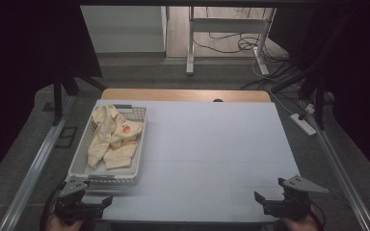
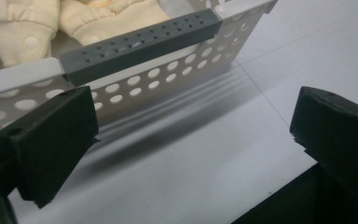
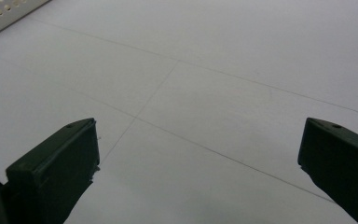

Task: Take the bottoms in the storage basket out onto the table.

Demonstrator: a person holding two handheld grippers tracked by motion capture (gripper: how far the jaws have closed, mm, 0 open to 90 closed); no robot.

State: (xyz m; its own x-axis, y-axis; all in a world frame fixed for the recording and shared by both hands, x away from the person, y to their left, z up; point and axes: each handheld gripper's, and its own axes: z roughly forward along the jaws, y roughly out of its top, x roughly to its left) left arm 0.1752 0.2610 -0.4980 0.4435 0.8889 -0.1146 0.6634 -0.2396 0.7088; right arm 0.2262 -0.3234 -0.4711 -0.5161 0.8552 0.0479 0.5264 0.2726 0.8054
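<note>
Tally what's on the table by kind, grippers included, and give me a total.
Baskets: 1, the white perforated basket with a grey handle.
Garments: 1, the cream garment heaped inside it.
Grippers: 2, the left gripper and the right gripper, both open and empty.
Total: 4

Dim, soft shadows, dark surroundings

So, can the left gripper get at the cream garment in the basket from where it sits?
Probably yes: the left gripper is open beside the basket, and the cream garment lies uncovered inside.
</note>
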